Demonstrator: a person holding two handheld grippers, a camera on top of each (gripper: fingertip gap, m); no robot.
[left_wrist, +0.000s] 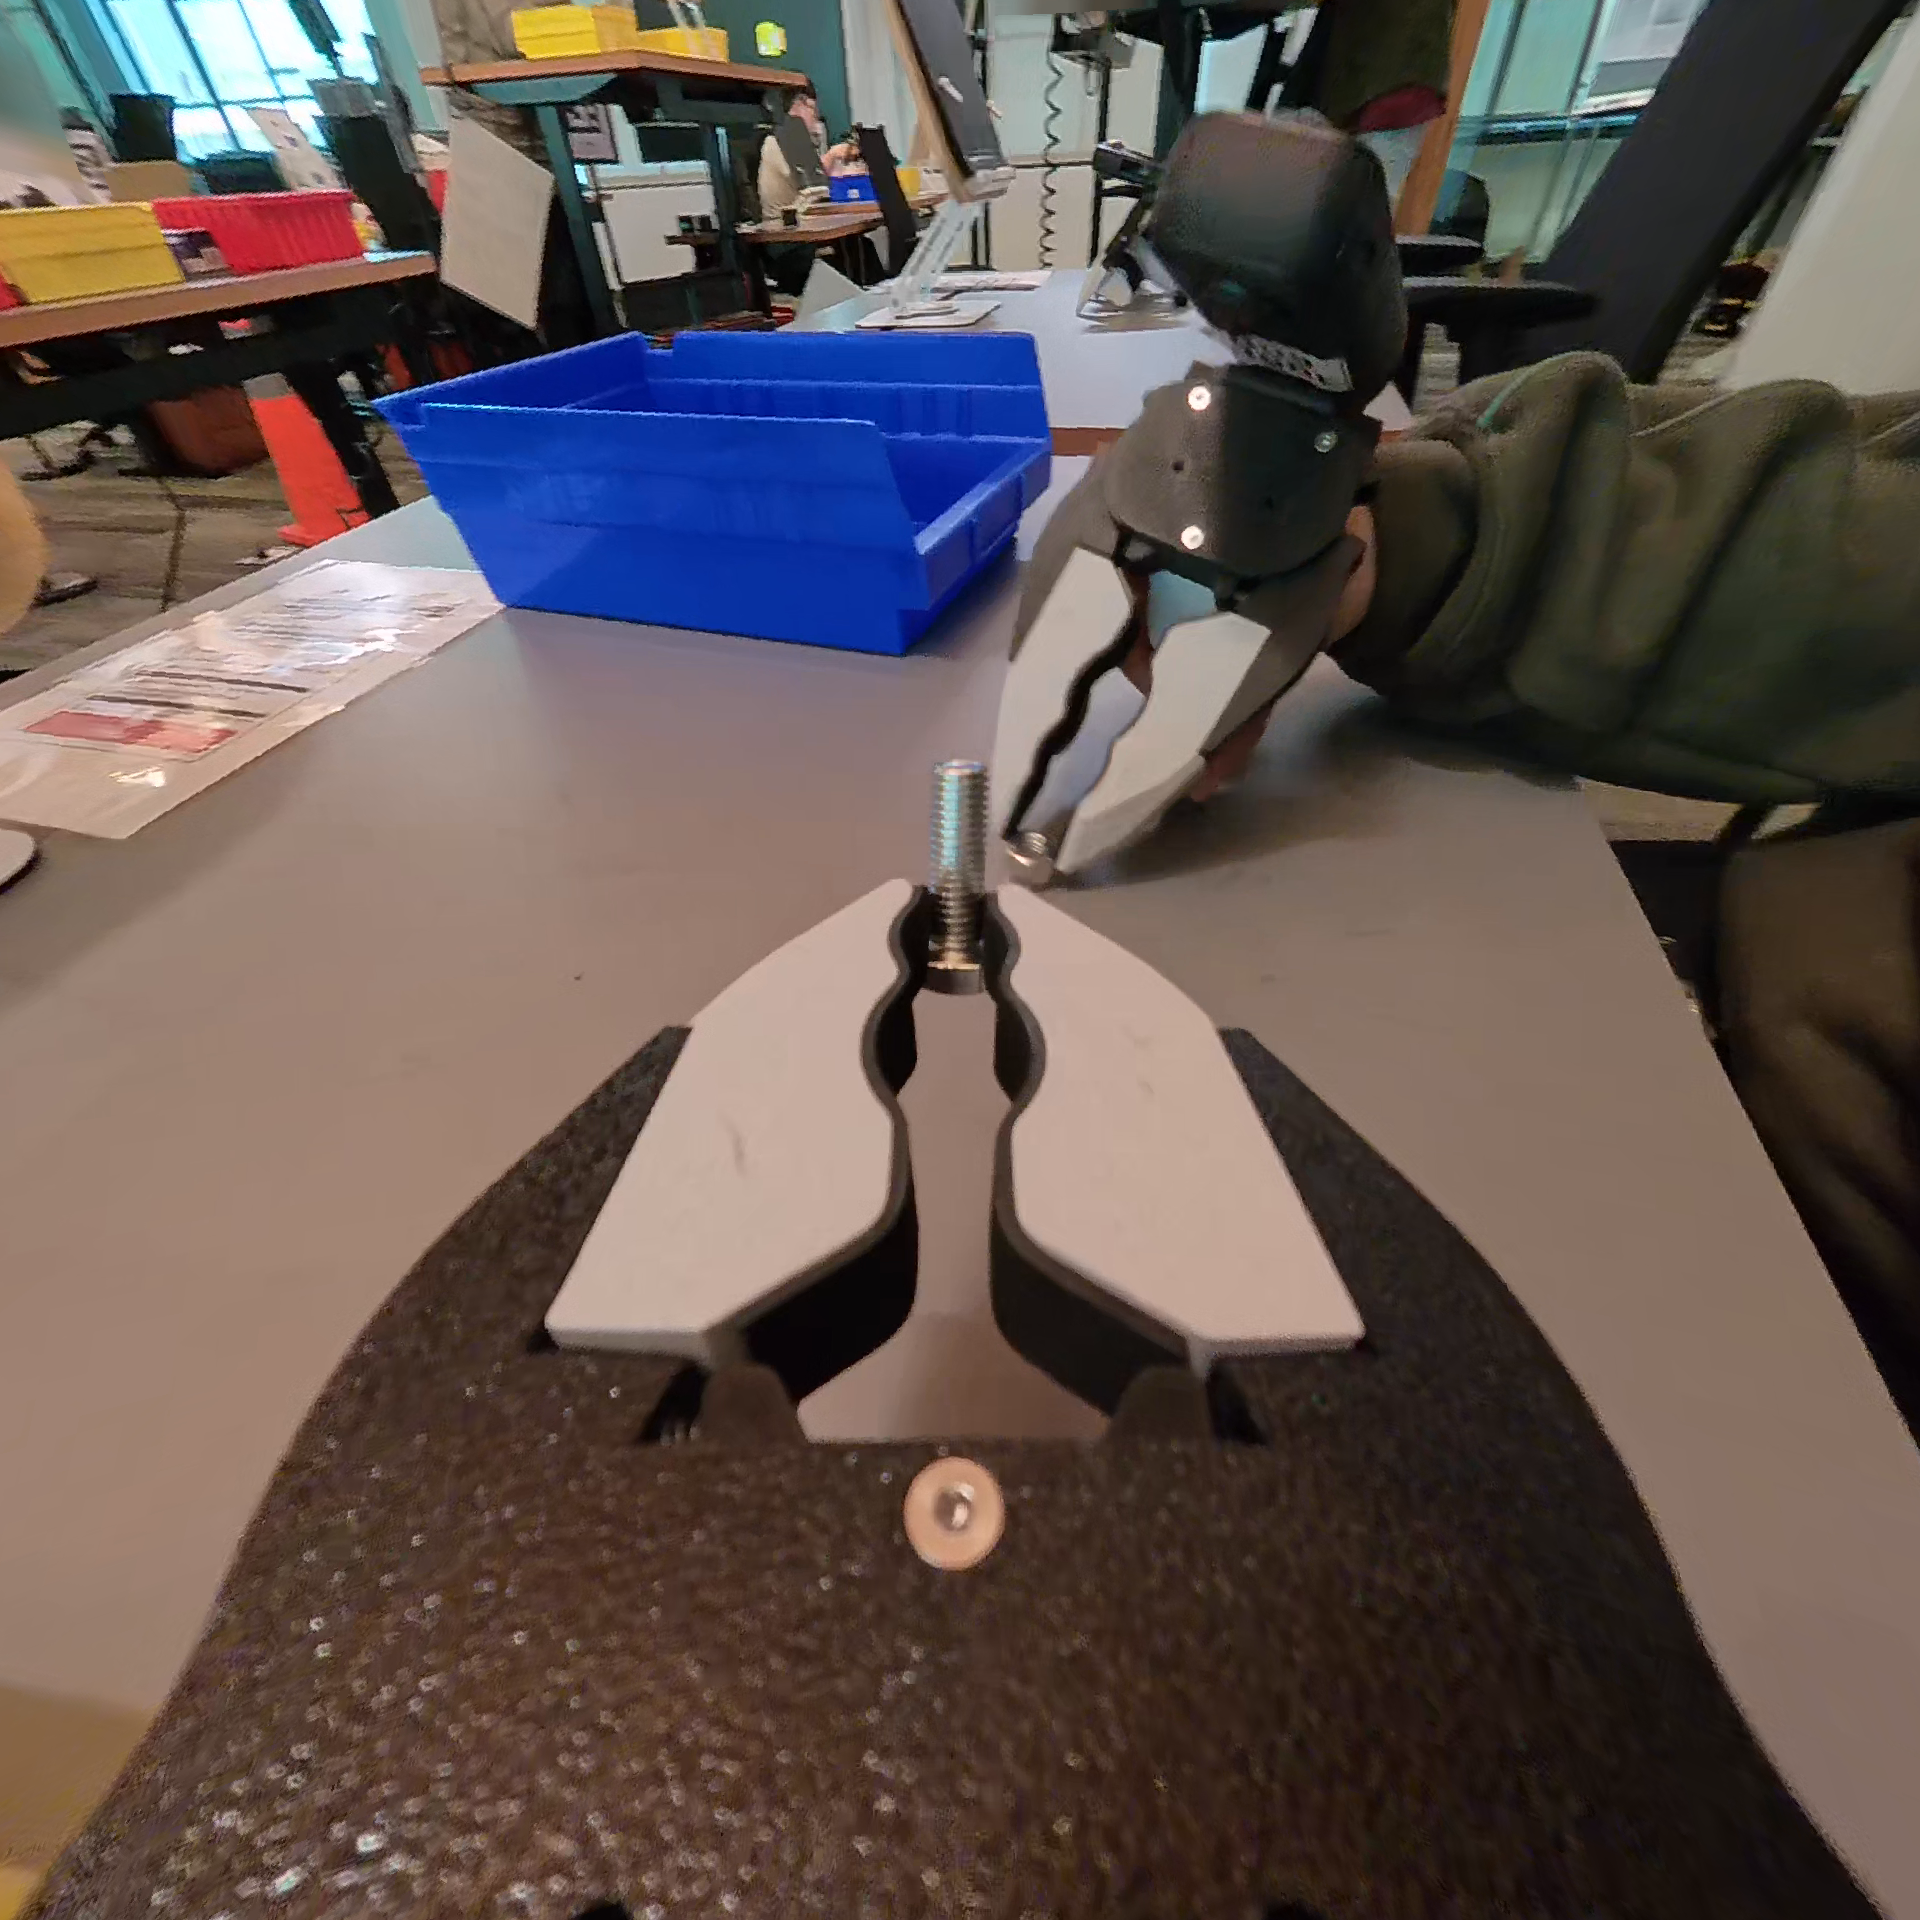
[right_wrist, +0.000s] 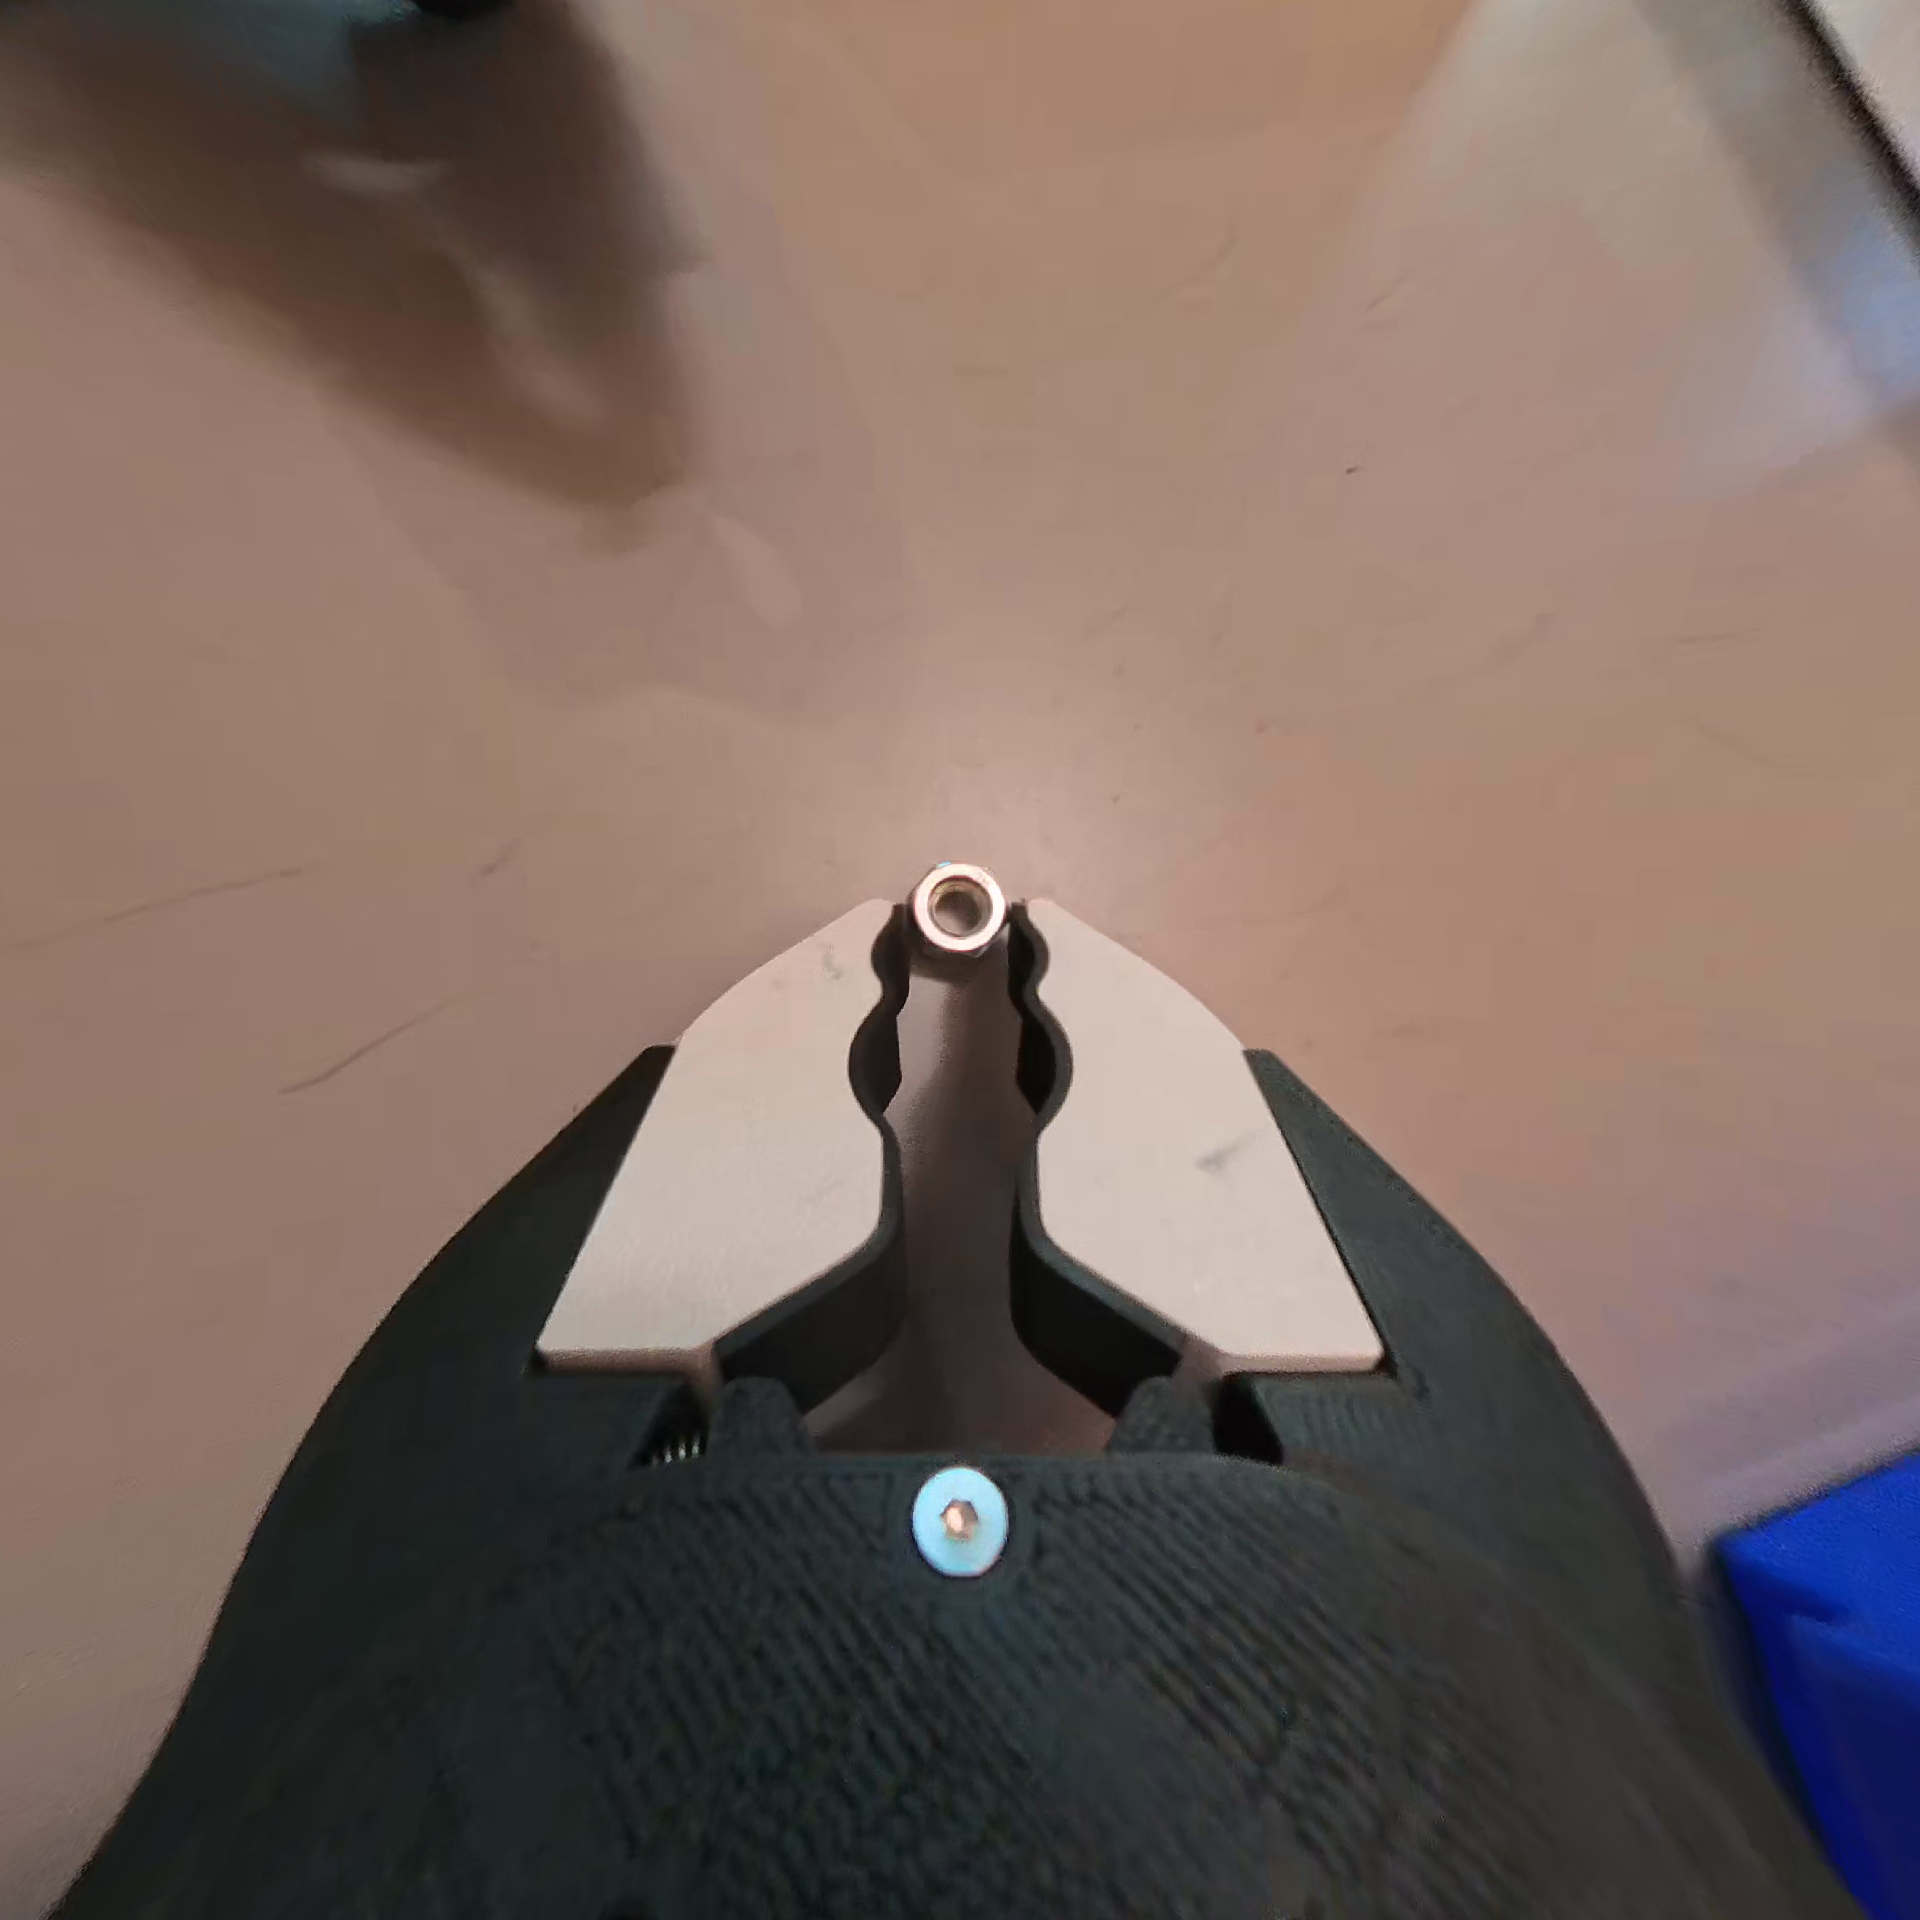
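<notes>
My left gripper (left_wrist: 954, 940) is shut on a steel bolt (left_wrist: 958, 831). It grips the bolt by its head, and the threaded shank stands upright above the grey table (left_wrist: 520, 831). My right gripper (right_wrist: 958, 920) is shut on a small steel nut (right_wrist: 958, 914) at its fingertips, pointing down at the table. In the left wrist view the right gripper (left_wrist: 1039, 847) shows just right of the bolt, tips close to the table, with the nut (left_wrist: 1032, 854) between them. A hand in a green sleeve (left_wrist: 1621, 582) holds it.
A blue plastic bin (left_wrist: 727, 488) stands on the table behind the bolt; its corner shows in the right wrist view (right_wrist: 1829, 1662). A laminated sheet (left_wrist: 229, 675) lies at the left. An orange cone (left_wrist: 301, 457) and tables with red and yellow bins stand beyond.
</notes>
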